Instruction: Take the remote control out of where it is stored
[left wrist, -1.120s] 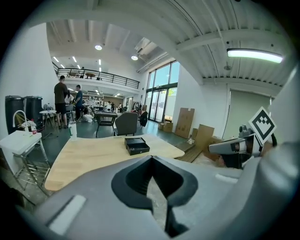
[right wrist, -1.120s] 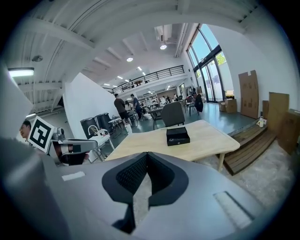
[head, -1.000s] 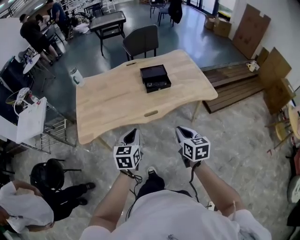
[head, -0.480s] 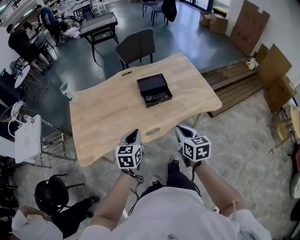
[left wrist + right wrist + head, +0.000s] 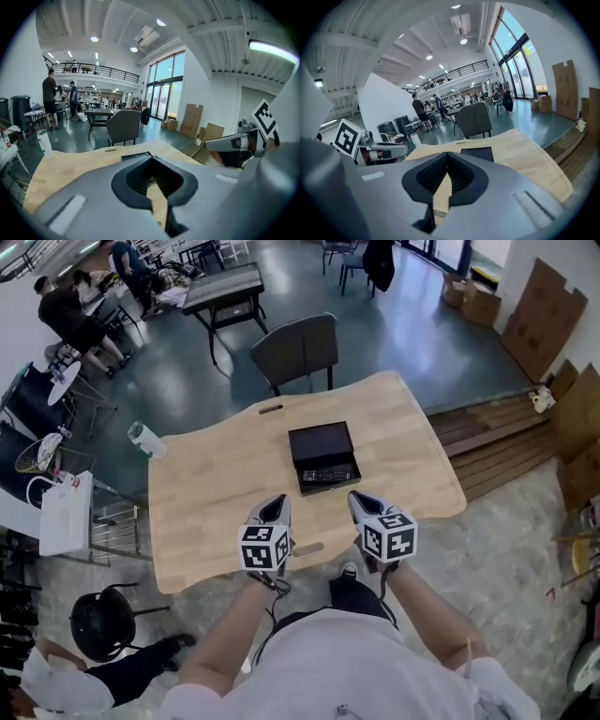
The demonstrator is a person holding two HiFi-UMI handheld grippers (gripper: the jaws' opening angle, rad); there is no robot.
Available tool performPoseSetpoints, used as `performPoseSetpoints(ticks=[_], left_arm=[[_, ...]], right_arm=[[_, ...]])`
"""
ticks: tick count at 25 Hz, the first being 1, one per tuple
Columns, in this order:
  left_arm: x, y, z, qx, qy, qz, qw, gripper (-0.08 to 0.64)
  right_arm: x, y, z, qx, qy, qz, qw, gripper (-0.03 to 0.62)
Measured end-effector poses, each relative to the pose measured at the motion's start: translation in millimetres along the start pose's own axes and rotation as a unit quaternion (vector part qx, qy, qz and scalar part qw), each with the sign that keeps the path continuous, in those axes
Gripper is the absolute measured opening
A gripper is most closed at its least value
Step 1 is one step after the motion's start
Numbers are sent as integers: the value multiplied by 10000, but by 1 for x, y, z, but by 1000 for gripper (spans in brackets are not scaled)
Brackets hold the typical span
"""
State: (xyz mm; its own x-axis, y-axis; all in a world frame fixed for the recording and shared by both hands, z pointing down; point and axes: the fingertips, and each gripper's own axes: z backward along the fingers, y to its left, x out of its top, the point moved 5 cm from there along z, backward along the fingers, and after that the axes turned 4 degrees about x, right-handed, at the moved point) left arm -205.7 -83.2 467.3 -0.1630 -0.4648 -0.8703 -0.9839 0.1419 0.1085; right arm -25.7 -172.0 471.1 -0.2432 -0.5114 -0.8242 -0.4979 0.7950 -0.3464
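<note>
Approaching the open box (image 5: 322,441), I'd part my right gripper (image 5: 360,504), closed and empty, to straddle the remote (image 5: 327,474) crosswise; my left gripper (image 5: 274,507), closed too, can steady the box.

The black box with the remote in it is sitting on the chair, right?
No. The black box with the remote in it is sitting on the wooden table, not the chair, which stands behind the table. The head view shows it.
</note>
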Motion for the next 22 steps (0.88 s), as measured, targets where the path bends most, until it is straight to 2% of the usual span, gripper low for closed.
performPoseSetpoints(ticks=[7, 15, 17, 19, 21, 22], left_arm=[[29, 4, -68, 161, 197, 70, 9997, 2], [35, 26, -129, -16, 464, -100, 9989, 1], [32, 26, -147, -243, 655, -432, 9966, 3], [22, 23, -170, -609, 971, -1017, 9882, 35], [7, 20, -194, -934, 1295, -1775, 9711, 63], [-1, 19, -207, -1083, 1438, -2189, 9590, 73]], right_arm=[[32, -53, -53, 242, 210, -144, 9994, 27], [42, -80, -91, 105, 290, -366, 9989, 26], [42, -87, -96, 10, 305, -423, 9986, 26], [41, -94, -101, -100, 313, -516, 9981, 26], [40, -100, -105, -211, 314, -615, 9974, 26], [38, -103, -105, -274, 320, -659, 9969, 26]])
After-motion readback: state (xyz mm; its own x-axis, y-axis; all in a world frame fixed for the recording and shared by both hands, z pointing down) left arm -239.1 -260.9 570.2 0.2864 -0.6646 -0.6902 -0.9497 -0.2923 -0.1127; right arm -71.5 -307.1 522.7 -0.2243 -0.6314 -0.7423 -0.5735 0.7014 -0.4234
